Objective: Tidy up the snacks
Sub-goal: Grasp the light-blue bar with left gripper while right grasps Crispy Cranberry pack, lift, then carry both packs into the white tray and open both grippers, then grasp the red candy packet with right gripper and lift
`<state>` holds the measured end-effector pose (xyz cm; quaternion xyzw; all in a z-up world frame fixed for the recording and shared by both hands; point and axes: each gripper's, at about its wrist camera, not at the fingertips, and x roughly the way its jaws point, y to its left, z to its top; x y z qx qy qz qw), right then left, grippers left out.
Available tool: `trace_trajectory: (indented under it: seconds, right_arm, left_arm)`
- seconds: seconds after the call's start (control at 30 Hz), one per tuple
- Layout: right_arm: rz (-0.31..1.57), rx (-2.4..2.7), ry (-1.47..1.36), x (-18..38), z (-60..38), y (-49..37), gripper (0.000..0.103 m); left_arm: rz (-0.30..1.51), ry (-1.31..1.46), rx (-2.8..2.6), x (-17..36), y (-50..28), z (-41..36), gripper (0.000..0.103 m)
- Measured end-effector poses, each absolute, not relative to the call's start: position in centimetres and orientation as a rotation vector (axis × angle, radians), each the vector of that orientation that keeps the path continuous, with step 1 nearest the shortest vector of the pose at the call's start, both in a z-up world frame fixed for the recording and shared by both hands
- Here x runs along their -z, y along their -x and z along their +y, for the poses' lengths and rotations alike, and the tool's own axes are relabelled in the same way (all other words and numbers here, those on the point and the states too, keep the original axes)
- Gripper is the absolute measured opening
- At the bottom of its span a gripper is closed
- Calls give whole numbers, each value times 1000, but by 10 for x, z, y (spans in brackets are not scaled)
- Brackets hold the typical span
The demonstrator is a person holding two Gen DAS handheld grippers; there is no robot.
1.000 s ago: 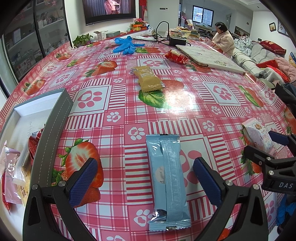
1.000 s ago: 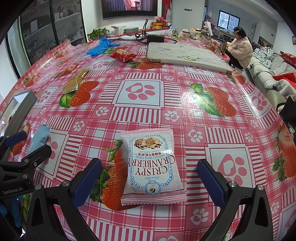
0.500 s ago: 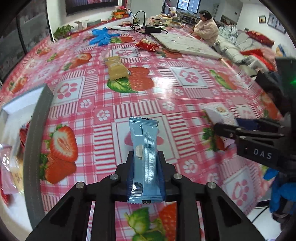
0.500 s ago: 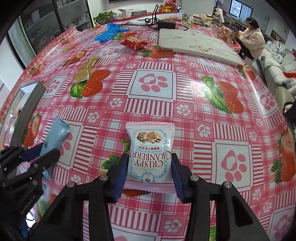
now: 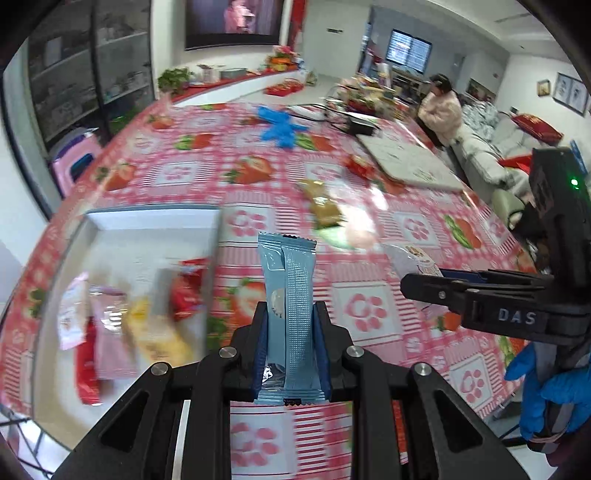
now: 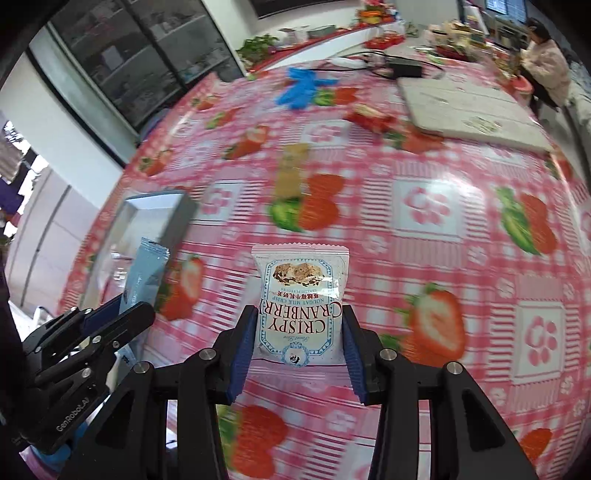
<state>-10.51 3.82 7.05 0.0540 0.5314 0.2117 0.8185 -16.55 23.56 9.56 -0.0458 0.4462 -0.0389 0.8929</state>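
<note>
Above tablecloth (image 5: 369, 258), tools (image 5: 290, 345) (image 6: 297, 350) grip snack packets (image 5: 290, 295) (image 6: 301, 306).

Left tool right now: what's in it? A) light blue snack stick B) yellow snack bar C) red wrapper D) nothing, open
A: the left tool is shut on the light blue snack stick, which stands up between its pads, while the yellow snack bar lies out on the table.

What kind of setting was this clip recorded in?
Most likely a home living room: a wall-mounted television, a grey sofa with red cushions, and a table under a strawberry-print pink tablecloth.
</note>
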Motion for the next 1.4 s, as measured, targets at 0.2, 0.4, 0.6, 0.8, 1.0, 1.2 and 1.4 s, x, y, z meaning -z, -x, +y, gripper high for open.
trace_trajectory:
  seconds: [0.2,0.4,0.6,0.8,1.0,1.2,1.4]
  right_arm:
    - [1135,-612,-79,-88,125,100,46]
    - [1164,-735,-51,-89,213,91,46]
    - [1242,-768,-7,-71,266,78,64]
    - [1206,-599,16,-76,216,46,96]
    - [1131,-364,-85,-96,115,-6,96]
    - [1089,-186,-135,-91,36,-43,96]
    - [1060,-142,-47,-62,21,-77,96]
  left_arm:
    - [914,191,-70,-105,171,321,25]
    - [946,222,-166,-92,171,369,25]
    - [982,248,-204,-75,172,383,75]
    - [922,228,-84,-107,156,341,81]
    - [907,201,50,-103,131,259,89]
    - [995,122,39,-46,102,197,89]
    - [940,69,-7,-19,100,185,89]
